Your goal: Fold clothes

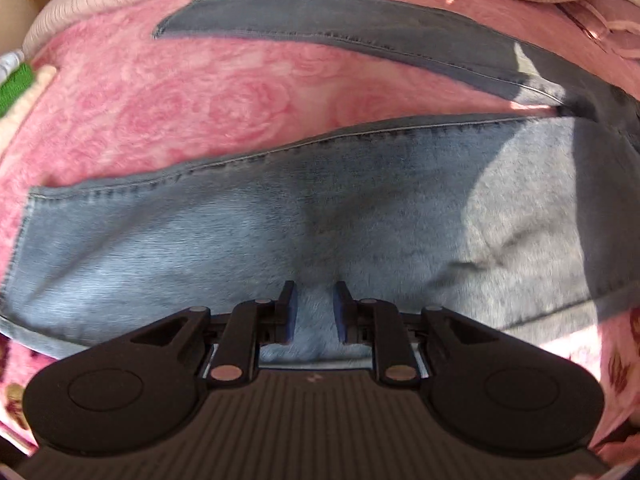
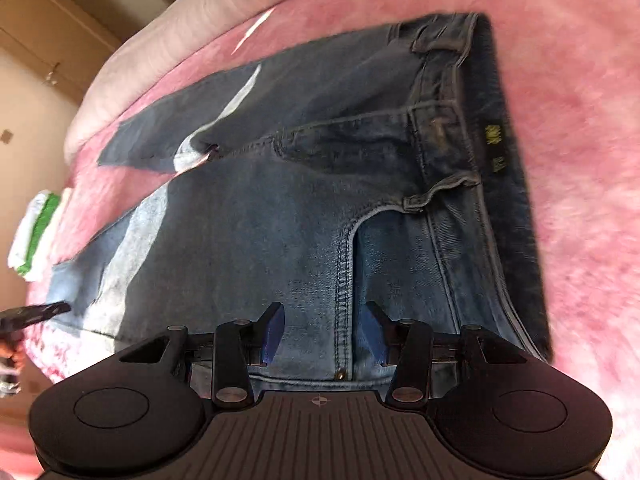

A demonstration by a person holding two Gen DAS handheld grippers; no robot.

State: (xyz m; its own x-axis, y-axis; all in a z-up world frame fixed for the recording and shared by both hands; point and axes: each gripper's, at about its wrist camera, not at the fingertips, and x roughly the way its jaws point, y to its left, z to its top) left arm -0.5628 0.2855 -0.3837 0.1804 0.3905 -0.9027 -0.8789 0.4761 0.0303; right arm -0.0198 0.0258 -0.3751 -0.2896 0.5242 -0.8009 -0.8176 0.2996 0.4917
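A pair of blue jeans (image 1: 280,232) lies flat on a pink rose-patterned blanket (image 1: 180,108), legs spread apart. The near leg fills the left wrist view and the far leg (image 1: 340,28) stretches along the back. My left gripper (image 1: 314,300) hovers open just over the near leg, nothing between its blue pads. In the right wrist view the jeans (image 2: 280,208) show their waistband (image 2: 480,160) and front pocket. My right gripper (image 2: 324,320) is open above the pocket seam near the hip. The left gripper's tip (image 2: 40,312) shows at the left edge.
A folded white and green cloth (image 2: 36,232) sits at the blanket's left edge, also seen as a green strip (image 1: 14,88). A pale bed cover (image 2: 180,36) borders the blanket at the back. Wooden cabinets (image 2: 52,28) stand beyond the bed.
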